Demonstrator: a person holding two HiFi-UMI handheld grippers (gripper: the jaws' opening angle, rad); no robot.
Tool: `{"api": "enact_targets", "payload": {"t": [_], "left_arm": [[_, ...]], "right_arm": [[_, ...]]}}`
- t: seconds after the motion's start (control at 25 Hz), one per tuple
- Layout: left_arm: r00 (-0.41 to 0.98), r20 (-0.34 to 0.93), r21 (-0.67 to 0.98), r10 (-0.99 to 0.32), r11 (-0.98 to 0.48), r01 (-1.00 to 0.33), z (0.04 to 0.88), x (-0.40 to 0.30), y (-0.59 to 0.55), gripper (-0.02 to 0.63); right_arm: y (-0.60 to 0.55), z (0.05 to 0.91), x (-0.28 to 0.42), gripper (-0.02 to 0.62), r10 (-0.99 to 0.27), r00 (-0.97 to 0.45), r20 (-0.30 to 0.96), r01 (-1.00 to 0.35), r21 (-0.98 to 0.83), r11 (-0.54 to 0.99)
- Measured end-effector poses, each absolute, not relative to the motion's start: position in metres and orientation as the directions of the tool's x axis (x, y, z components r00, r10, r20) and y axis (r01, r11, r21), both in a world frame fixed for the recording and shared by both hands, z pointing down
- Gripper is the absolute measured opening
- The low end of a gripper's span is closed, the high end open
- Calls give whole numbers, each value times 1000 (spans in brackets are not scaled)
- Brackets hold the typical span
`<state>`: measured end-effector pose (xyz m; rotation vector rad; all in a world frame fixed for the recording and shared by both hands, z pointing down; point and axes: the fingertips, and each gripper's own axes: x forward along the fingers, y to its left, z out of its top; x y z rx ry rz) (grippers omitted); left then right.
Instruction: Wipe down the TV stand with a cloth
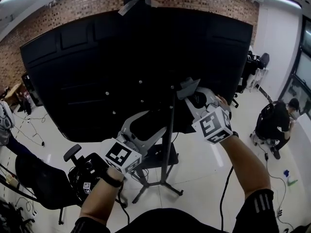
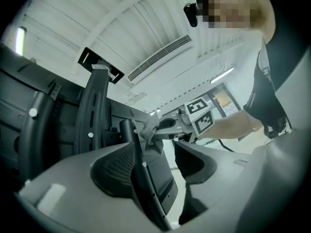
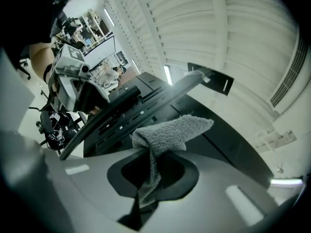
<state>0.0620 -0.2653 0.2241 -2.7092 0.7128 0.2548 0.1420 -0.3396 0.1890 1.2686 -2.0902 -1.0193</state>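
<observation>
The big black TV shows its back on a stand with a thin upright pole and splayed feet. My right gripper is raised to the right of the pole's upper part and is shut on a grey cloth; in the right gripper view the cloth sticks up from the closed jaws. My left gripper is lower, just left of the pole. Its jaws stand open with the pole between them, and past them are the right gripper and the cloth.
A small black shelf hangs on the stand. A black office chair and black gear stand at the lower left, with cables on the white floor. A person crouches at the right. A brick wall is behind the TV.
</observation>
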Motion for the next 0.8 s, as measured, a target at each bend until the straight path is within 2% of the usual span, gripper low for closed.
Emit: {"api": "enact_targets", "payload": {"t": [0.28,0.56,0.8], "left_arm": [[856,-230,-257,-462,-820,-512,227,86,-273,285],[843,-212,-248,-494,-807,-536,240,90,-282,286],[846,-206,-249,-492,-810,-531,239,110,-280,287]], "right_arm": [[-388,213,140,23,-876,-476,76,-556,746,367],[-402,228,148,23,-874,-479,83,-532,765,364],[-400,226,183,23,-888,-455,63,-568,748,344]]}}
